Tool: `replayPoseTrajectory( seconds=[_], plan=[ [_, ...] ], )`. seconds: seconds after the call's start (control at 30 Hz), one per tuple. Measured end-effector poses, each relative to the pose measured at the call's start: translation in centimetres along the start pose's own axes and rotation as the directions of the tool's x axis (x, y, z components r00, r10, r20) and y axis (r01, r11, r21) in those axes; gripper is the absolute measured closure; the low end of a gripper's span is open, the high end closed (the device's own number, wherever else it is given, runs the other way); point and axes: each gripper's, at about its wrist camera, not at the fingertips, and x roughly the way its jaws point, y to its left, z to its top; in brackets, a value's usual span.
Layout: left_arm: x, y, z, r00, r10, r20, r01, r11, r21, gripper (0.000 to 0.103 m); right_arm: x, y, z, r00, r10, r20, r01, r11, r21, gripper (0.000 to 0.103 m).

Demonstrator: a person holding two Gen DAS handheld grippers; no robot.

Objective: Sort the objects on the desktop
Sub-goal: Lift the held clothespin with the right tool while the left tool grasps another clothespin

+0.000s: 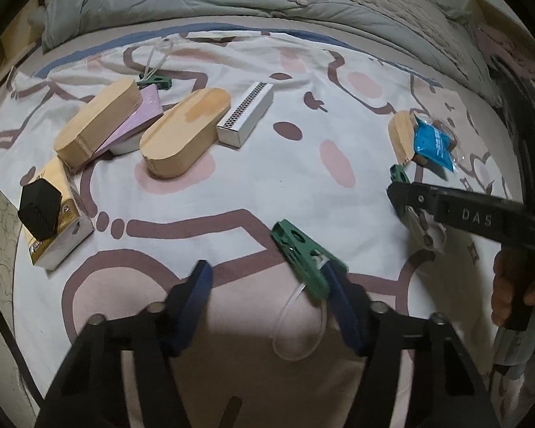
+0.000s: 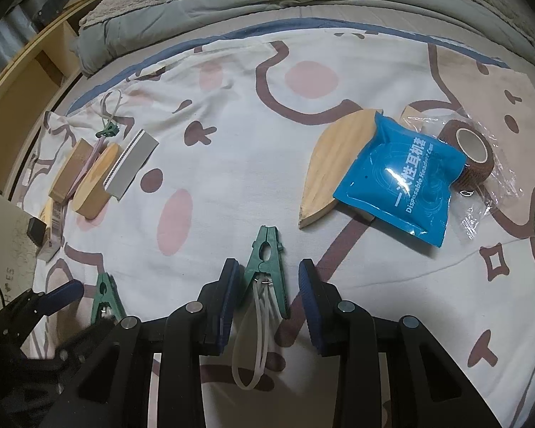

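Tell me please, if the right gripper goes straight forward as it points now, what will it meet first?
The right gripper is open, and a green clip with a white loop already lies between its fingers, so that comes first. Beyond the clip's tip only the patterned sheet shows; depth is hard to judge.

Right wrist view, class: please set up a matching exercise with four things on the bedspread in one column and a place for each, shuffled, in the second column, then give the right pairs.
Things:
1. green clip
2. blue packet
3. brown tape roll
4. grey perforated box

Places:
A. far left, beside the wooden blocks
B. to the right of the blue packet, in clear wrapping
C. between the fingers of the right gripper
D. lying partly on the pointed wooden board

Pairs: 1-C, 2-D, 3-B, 4-A
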Motion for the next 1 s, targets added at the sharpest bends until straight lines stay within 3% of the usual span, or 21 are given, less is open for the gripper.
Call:
replayPoseTrajectory(
  seconds=[0.03, 0.1, 0.2, 0.47, 0.63, 1.0],
  plan=[
    [-0.1, 0.1, 0.1, 1.000, -0.011, 0.001, 0.011, 1.000, -0.003, 0.052, 0.0, 0.0, 0.0, 1.000, -0.001, 0.002, 0.001, 1.000, -0.004, 0.068],
    [-0.2, 0.3, 0.1, 1.000, -0.026, 0.003, 0.026, 1.000, -0.008, 0.072, -0.2, 0.1, -0.1, 1.000, -0.005, 0.007, 0.005, 1.000, -0.012, 0.068],
    [-0.5, 0.2, 0.2, 0.999, -0.048, 0.008, 0.048, 0.999, 0.000, 0.088, -0.3, 0.0, -0.4, 1.000, -0.001, 0.024, 0.001, 1.000, -0.003, 0.068],
    [-2.1, -0.6, 0.0, 0.996, -0.074, 0.058, 0.071, 0.996, 0.048, 0.091, -0.6, 0.6, -1.3, 0.999, -0.014, 0.047, 0.016, 0.999, -0.037, 0.068],
    [-2.7, -0.5, 0.0, 0.994, -0.077, 0.073, 0.074, 0.996, 0.043, 0.091, -0.8, 1.3, -1.7, 0.998, -0.048, 0.050, 0.052, 0.996, -0.077, 0.073],
    [-4.2, -0.1, 0.2, 0.992, -0.067, 0.104, 0.064, 0.998, 0.028, 0.091, -1.8, 2.1, -3.3, 0.996, -0.077, 0.049, 0.082, 0.991, -0.108, 0.073]
  ],
)
